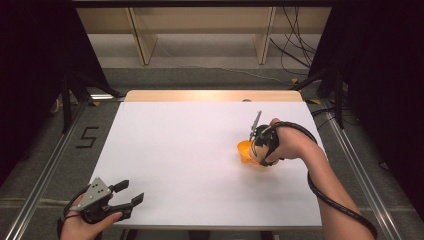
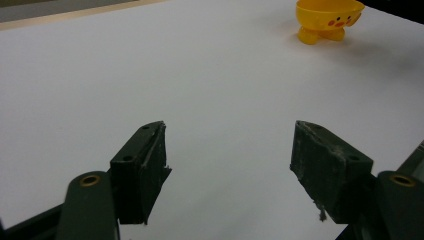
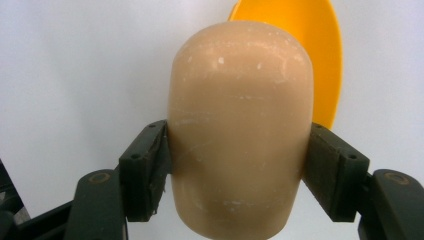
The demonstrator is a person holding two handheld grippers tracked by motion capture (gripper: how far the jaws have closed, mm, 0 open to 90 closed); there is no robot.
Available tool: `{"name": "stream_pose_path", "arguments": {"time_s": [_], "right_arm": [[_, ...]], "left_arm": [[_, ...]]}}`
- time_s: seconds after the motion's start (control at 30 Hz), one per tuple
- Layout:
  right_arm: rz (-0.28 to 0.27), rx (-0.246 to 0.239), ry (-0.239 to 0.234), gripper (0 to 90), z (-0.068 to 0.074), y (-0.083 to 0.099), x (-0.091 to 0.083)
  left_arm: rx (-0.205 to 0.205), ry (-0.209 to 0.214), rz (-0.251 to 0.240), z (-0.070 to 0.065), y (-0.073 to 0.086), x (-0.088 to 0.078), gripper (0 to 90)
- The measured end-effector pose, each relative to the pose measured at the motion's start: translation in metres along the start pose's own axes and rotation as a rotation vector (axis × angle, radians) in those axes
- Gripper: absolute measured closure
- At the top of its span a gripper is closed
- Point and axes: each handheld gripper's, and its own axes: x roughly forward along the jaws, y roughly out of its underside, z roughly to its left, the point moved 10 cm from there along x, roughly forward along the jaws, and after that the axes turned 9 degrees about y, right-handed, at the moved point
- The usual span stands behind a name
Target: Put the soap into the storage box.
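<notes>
A tan egg-shaped piece (image 3: 240, 125) is clamped between both black pads of my right gripper (image 3: 237, 155), which is shut on it. Just behind it lies the rim of a yellow bowl (image 3: 312, 55). In the high view the right gripper (image 1: 260, 146) hangs at the right of the white table, directly at the yellow bowl (image 1: 244, 150). Seen from the left gripper view, the bowl (image 2: 327, 17) has a duck face and small feet and stands upright far off. My left gripper (image 1: 132, 191) rests near the front left corner, jaws open and holding nothing (image 2: 227, 150).
The white tabletop (image 1: 190, 150) ends in a wooden strip (image 1: 210, 95) at the back. Metal rails (image 1: 45, 175) run along both sides on the floor. Cables (image 1: 295, 50) and wooden shelf legs (image 1: 142, 45) lie beyond the table.
</notes>
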Motion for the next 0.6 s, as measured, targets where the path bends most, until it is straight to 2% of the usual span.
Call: {"name": "stream_pose_path", "arguments": {"time_s": [0.27, 0.3, 0.37, 0.43, 0.47, 0.57, 0.6], "right_arm": [[-0.012, 0.0, 0.03, 33.9, -0.0043, -0.0025, -0.0004], [-0.03, -0.019, 0.038, 33.9, -0.0073, -0.0037, 0.0004], [-0.02, 0.014, 0.045, 33.9, -0.0056, -0.0039, -0.0013], [-0.018, 0.024, 0.052, 33.9, -0.006, -0.0042, -0.0012], [-0.023, 0.004, 0.045, 33.9, -0.007, -0.0045, -0.0003], [-0.036, -0.011, 0.055, 33.9, -0.0093, -0.0058, 0.0014], [-0.029, 0.003, 0.058, 33.9, -0.0085, -0.0059, 0.0008]], "left_arm": [[0.01, -0.004, 0.005, 0.0006, 0.0, -0.0008, 30.2], [0.01, -0.004, 0.006, 0.0005, 0.0, -0.0008, 30.2], [0.015, -0.004, 0.006, 0.0006, -0.0002, -0.0009, 30.2], [0.01, -0.005, 0.006, 0.0006, 0.0, -0.0008, 30.2], [0.01, -0.005, 0.006, 0.0006, 0.0, -0.0008, 30.2], [0.01, -0.005, 0.005, 0.0006, -0.0001, -0.0009, 30.2], [0.011, -0.007, 0.007, 0.0008, 0.0, -0.0011, 30.2]]}}
